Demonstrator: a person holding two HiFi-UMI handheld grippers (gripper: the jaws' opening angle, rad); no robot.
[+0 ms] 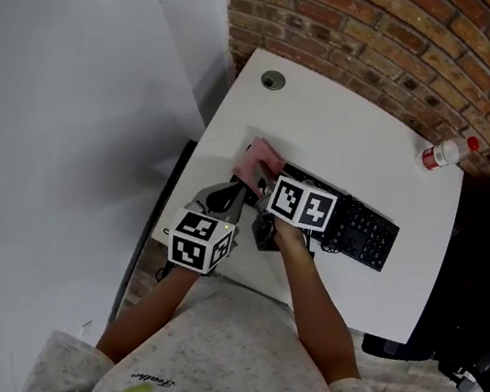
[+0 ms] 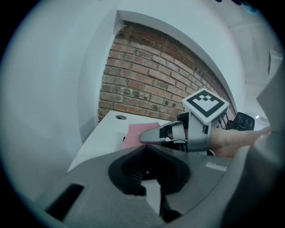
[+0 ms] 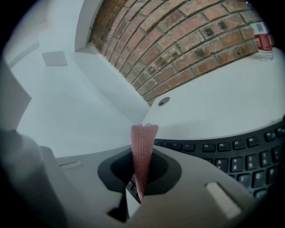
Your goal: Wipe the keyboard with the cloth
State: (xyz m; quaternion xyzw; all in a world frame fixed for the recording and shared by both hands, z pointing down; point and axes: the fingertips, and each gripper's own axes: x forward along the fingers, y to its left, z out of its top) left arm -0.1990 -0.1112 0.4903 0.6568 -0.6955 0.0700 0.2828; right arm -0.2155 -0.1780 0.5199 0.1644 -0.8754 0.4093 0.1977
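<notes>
1. On the white desk (image 1: 351,115), towards its near edge, lay the black keyboard (image 1: 364,234), within easy reach for wiping.
2. Right gripper (image 3: 140,185): jaws clamped on the pink cloth (image 3: 143,147) and held at the keyboard's left end, apparently to drag the fabric along the keys.
3. Left gripper (image 2: 146,149): jaws together with nothing between them. It hovered just beside the right gripper and seemed idle.
4. Pink cloth: pinched on edge, with its free part spread at the keyboard's left end.

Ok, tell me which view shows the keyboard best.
Head view: the keyboard lies full-length on the table, only one end covered by the right tool and cloth. The right gripper view shows a few key rows; the left gripper view barely shows it.
</notes>
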